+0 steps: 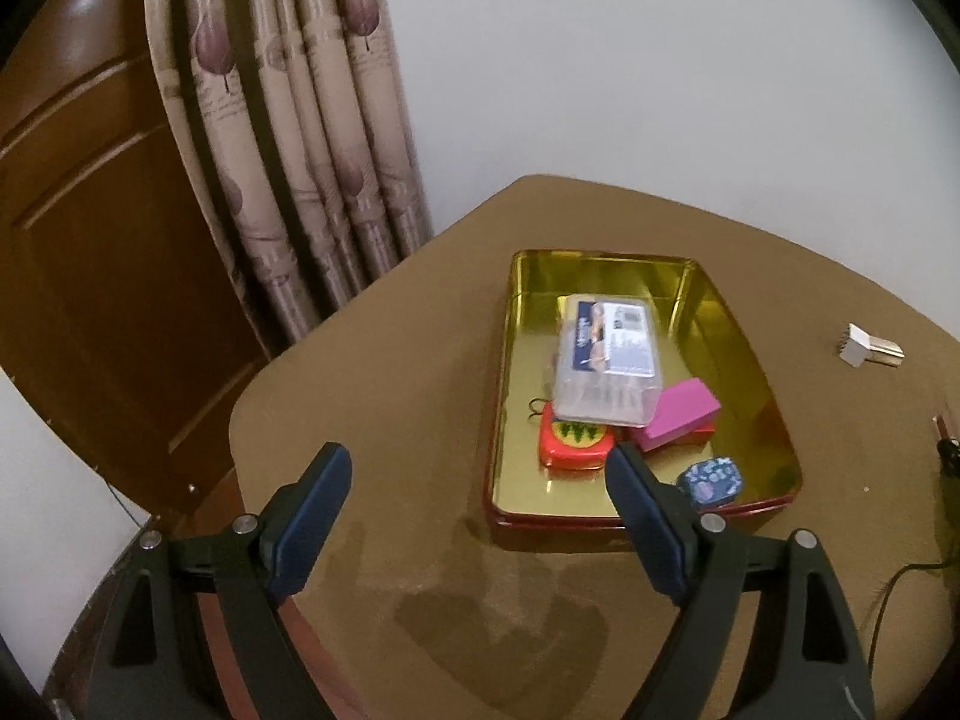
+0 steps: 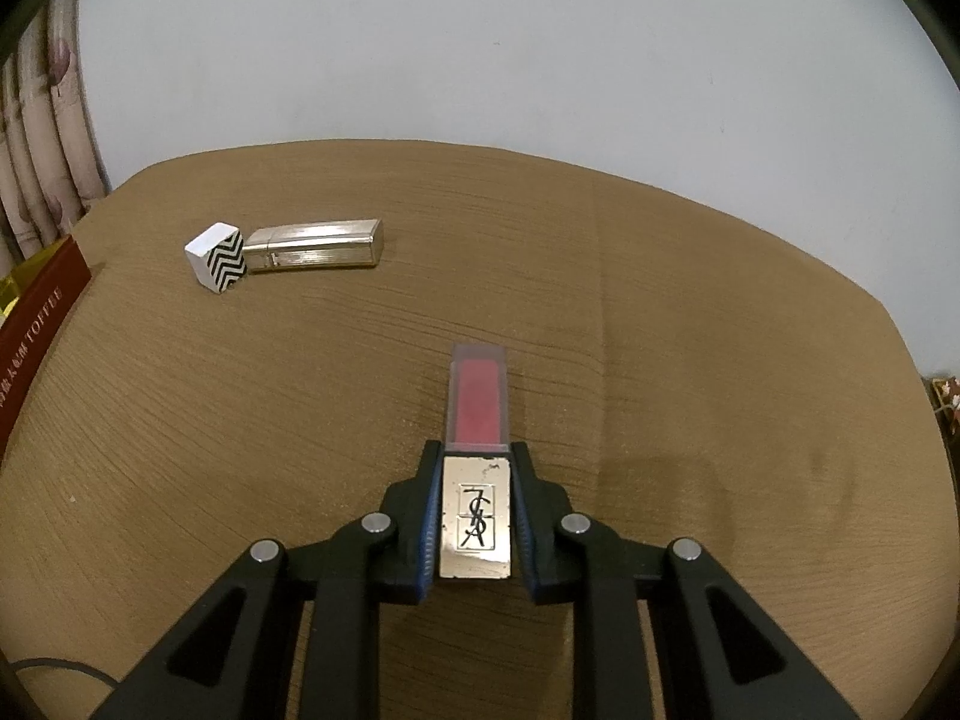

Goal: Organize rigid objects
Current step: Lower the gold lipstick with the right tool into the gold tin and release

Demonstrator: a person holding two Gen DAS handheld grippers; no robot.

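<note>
My right gripper [image 2: 477,468] is shut on a lip gloss tube [image 2: 478,408] with a gold cap and a clear pink body, held over the brown table. A gold lipstick with a zigzag cap [image 2: 288,255] lies on the table at the far left; it also shows small in the left wrist view [image 1: 867,346]. My left gripper [image 1: 480,468] is open and empty above the table, just left of a gold tin tray [image 1: 744,330]. The tray holds a clear plastic box [image 1: 606,360], a pink block [image 1: 678,414], a red case [image 1: 573,444] and a small blue patterned box [image 1: 711,480].
The tray's red side [image 2: 36,324] shows at the left edge of the right wrist view. A curtain [image 1: 288,150] and a wooden door [image 1: 90,252] stand behind the table's left corner. A black cable [image 1: 900,576] lies at the right.
</note>
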